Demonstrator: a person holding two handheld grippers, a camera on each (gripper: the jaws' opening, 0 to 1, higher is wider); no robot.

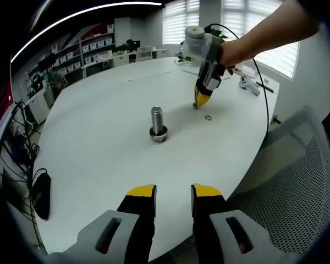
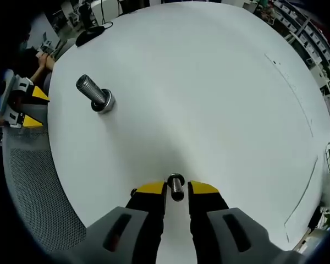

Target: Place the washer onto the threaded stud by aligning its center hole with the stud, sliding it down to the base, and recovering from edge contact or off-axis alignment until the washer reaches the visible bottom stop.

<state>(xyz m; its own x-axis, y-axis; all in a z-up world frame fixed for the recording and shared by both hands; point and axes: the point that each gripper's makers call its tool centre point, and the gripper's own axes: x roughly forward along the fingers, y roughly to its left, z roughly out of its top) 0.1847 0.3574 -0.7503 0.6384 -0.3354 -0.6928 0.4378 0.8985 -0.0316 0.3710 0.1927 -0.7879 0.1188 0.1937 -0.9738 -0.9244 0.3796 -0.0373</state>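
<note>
Stud (image 1: 158,124) mid-table (image 1: 99,143), right gripper (image 2: 176,190) on washer (image 2: 176,187).

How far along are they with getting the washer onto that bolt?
Barely started. The upright grey threaded metal stud carries nothing above its wide base. In hand: the right tongs are down on the white table, straddling a small silvery metal piece; a thin metal ring lies nearby. The left tongs wait open. Left: lifting, aligning, sliding down.

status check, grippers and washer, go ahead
Left gripper open, hovering at table edge. Right gripper down at the table, jaws either side of a small metal piece. Stud upright, bare. Washer flat on table. Path clear.
</note>
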